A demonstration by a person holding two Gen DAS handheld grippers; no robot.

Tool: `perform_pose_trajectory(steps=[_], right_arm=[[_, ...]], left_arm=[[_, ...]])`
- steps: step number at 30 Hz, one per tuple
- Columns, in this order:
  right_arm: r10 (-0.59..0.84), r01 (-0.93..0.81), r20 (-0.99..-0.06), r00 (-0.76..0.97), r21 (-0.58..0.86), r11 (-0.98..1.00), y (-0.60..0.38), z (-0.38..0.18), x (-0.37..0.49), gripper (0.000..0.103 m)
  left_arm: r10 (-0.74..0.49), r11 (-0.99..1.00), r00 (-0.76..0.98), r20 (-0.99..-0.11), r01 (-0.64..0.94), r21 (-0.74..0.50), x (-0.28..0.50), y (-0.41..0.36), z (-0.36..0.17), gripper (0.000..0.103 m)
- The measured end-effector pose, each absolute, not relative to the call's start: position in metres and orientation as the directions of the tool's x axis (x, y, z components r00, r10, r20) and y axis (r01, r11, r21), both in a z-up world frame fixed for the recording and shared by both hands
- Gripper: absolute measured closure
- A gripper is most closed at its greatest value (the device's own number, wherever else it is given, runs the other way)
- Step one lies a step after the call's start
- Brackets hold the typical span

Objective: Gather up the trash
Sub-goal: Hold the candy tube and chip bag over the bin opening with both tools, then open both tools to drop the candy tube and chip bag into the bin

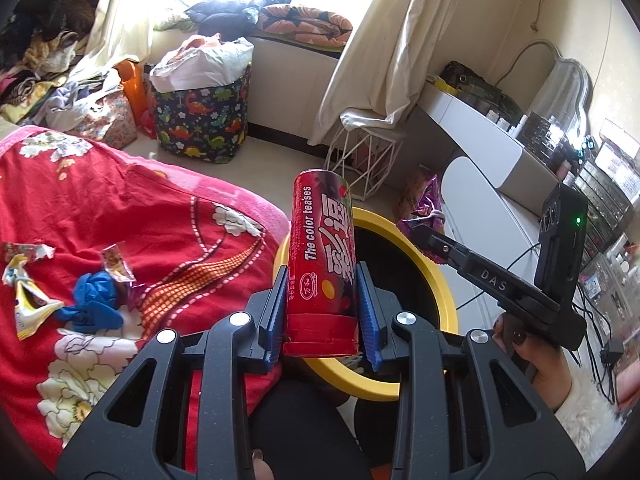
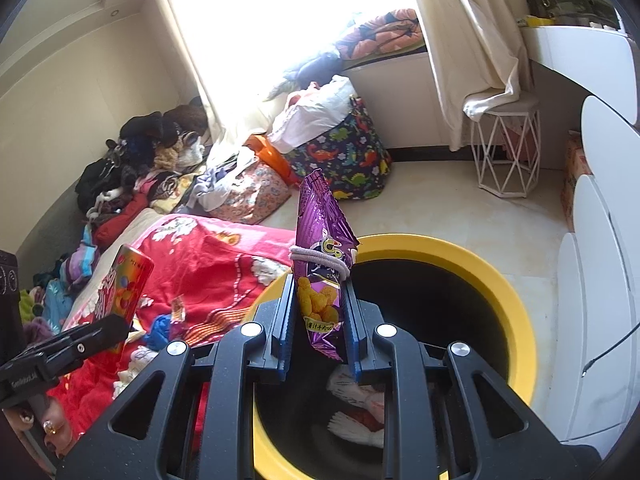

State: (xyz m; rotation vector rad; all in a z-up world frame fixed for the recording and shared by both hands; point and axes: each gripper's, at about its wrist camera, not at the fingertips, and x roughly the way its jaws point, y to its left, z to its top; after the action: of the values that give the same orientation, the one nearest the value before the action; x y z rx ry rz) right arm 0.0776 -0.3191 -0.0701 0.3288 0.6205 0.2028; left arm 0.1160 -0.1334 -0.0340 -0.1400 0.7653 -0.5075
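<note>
**Tube and bag held at the bin's rim**

Your left gripper (image 1: 322, 300) pinches the red tube (image 1: 322, 256) low on its body, pads on either side just above the base cap. The tube stands nearly upright, its long axis running up and away from you and leaning slightly left, top end free. It looks stiff, light and probably empty, with a glossy wrap that could slip if you loosen the pinch. It hangs over the near edge of the yellow bin (image 1: 440, 276), right beside the red blanket (image 1: 120, 208).

Your right gripper (image 2: 320, 320) pinches the purple bag (image 2: 322, 272) across its lower half. The bag is soft foil, crinkly and very light, and cinched by a hair tie (image 2: 320, 258) around its middle. Its long axis also stands up, sealed tip pointing to the window. It hangs over the bin's near rim, above white scraps (image 2: 356, 412) already inside. More wrappers (image 1: 28, 284) and a blue wad (image 1: 94, 300) wait on the blanket.
</note>
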Motion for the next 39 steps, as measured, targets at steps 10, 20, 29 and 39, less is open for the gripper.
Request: perform_pose_trajectory(steps=[10,20,29,39], right_arm=[[0.254,-0.039,-0.557,0.791,0.369,0.929,-0.338,-0.080,0.080,0.082],[0.239,0.005,-0.584,0.776,0.385,0.923,-0.350,-0.090,0.086,0.082],[0.241,0.017,-0.587,0.773,0.399,0.917,-0.357,-0.095,0.089,0.081],[0.208,0.069,-0.571,0.794,0.424,0.903,-0.368,-0.101,0.087,0.050]], left_arm=[[-0.501,0.859,0.571,-0.650,0.419,-0.294,0.122,-0.157,-0.048,0.078],[-0.503,0.851,0.525,-0.687,0.441,-0.286,0.130,-0.178,-0.068,0.078],[-0.507,0.839,0.477,-0.718,0.466,-0.282,0.135,-0.196,-0.085,0.078],[-0.522,0.829,0.466,-0.714,0.472,-0.299,0.137,-0.207,-0.096,0.044]])
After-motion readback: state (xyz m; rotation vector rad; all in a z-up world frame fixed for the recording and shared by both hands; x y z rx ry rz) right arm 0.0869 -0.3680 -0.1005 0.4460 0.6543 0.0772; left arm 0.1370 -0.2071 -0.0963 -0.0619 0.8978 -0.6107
